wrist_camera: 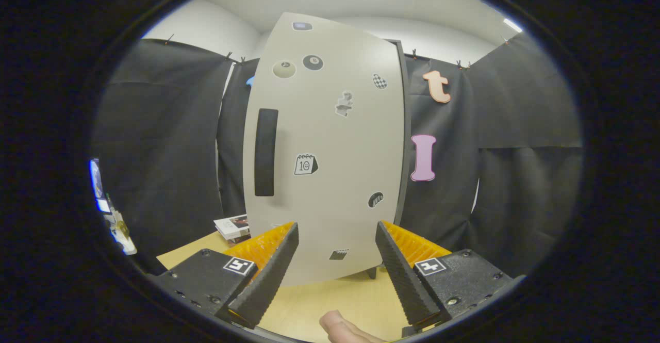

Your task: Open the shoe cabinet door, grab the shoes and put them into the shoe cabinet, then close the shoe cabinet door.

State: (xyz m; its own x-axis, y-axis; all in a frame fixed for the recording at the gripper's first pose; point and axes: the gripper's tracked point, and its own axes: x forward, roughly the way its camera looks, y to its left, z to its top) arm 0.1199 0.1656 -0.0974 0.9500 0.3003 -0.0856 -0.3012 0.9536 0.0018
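Beyond the spread, empty hand-held gripper [336, 229], the closed shoe cabinet door [330, 147], its foot hidden behind the fingers.

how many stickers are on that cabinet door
8 stickers on the shoe cabinet door: three top, two upper right, three lower. The tool is open.

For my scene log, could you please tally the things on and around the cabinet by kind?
Cabinet door: 1
Door handle: 1
Stickers on the door: 8
Stack of booklets: 1
Person's finger: 1
Claw, open and empty, aimed at the door: 1
Total: 13
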